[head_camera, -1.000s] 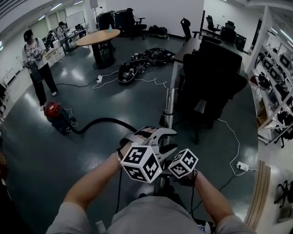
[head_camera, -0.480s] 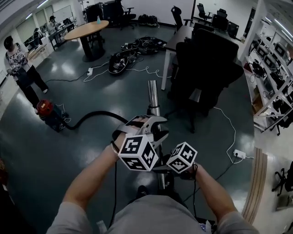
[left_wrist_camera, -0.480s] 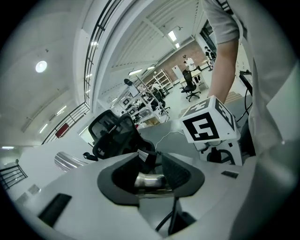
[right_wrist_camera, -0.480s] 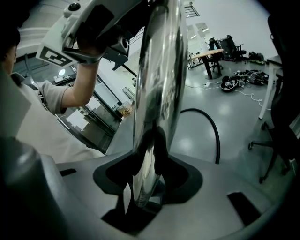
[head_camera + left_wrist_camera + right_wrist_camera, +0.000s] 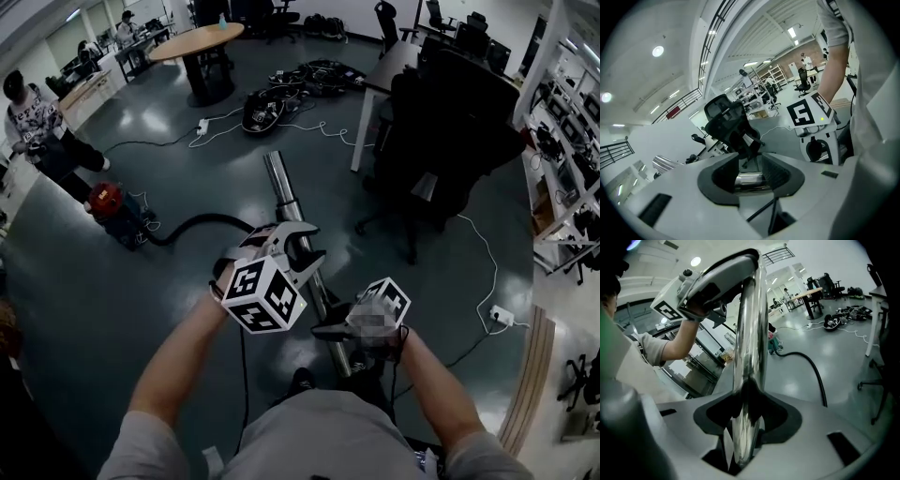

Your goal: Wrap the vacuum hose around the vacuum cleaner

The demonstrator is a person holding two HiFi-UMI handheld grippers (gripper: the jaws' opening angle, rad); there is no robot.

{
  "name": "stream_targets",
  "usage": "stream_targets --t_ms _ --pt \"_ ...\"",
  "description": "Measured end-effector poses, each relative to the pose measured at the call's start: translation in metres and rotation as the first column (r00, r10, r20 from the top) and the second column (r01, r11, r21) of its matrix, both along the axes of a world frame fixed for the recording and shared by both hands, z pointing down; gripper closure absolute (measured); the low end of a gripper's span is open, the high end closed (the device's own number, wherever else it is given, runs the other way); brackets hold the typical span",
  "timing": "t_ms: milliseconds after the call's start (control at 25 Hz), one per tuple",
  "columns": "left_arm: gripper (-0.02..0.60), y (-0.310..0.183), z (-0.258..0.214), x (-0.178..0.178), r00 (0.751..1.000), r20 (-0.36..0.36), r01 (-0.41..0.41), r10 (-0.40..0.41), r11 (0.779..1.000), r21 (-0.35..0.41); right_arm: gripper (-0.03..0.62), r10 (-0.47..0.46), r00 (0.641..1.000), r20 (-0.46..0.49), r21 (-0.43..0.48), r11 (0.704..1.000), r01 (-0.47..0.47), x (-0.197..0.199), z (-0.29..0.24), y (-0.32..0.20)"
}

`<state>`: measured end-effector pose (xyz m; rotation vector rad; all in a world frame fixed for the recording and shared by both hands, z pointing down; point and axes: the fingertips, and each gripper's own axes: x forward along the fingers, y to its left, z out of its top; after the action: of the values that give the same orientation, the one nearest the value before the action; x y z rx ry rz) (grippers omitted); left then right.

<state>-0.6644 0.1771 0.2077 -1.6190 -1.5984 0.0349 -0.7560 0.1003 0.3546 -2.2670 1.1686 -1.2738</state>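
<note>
Swung left since before, the shiny metal tube is squeezed by the left gripper and the right gripper, and its black hose lies on the floor by the red vacuum cleaner.

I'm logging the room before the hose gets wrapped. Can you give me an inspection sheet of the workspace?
Surface: dark glossy floor.
Job's things: red vacuum cleaner stands at left; its black hose lies unwrapped along the floor; metal tube is held up.
Clutter: heap of dark bags and cords beyond the tube.
Grippers: left gripper and right gripper, jaws of both closed on the metal tube.
Cables: white cable runs to a power strip.
Surroundings: office chair, round table, bystander, shelves.
</note>
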Motion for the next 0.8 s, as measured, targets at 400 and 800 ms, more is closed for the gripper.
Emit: stream_targets --t_ms 400,800 --pt "0.423 -0.105 0.036 0.055 0.98 0.055 0.183 -0.191 0.975 0.123 0.427 -0.043 0.999 -0.026 -0.006 0.999 0.043 0.04 0.018 -0.064" --pt "0.422 -0.171 0.089 0.001 0.984 0.176 -0.043 -0.022 0.933 0.356 0.427 -0.15 0.989 -0.002 -0.026 0.988 0.15 0.059 0.031 -0.118"
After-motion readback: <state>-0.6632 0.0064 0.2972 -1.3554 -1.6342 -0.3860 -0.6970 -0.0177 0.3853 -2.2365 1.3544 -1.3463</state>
